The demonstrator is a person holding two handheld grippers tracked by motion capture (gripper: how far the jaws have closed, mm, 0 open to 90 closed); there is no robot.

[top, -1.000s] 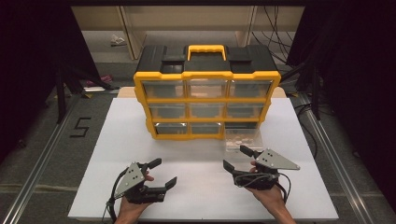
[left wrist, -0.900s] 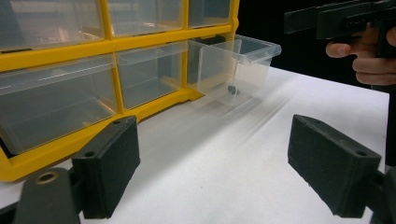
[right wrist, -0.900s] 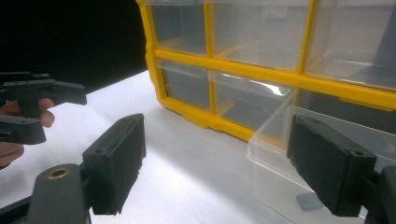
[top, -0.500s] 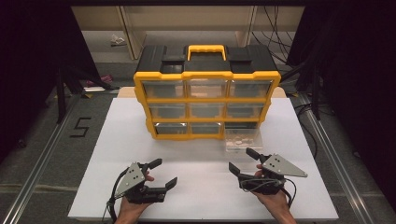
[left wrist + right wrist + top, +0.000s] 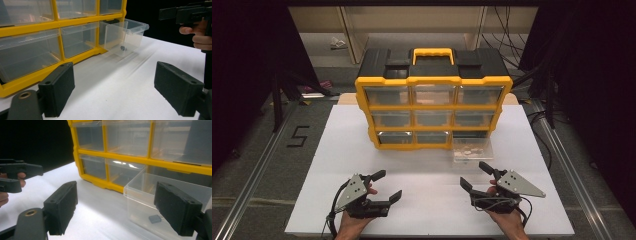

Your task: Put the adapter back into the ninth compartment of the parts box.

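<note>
Both my tools, left tool [image 5: 384, 186] and right tool [image 5: 476, 176], rest wide open on the counter [image 5: 427, 165] near the pulled-out clear drawer [image 5: 471, 149].

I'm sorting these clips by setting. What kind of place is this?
Probably a lab or workshop recording station, not a home: a white table on a bare floor with metal rails, dark curtains around it, cables behind, and a yellow parts organizer with clear drawers.
</note>
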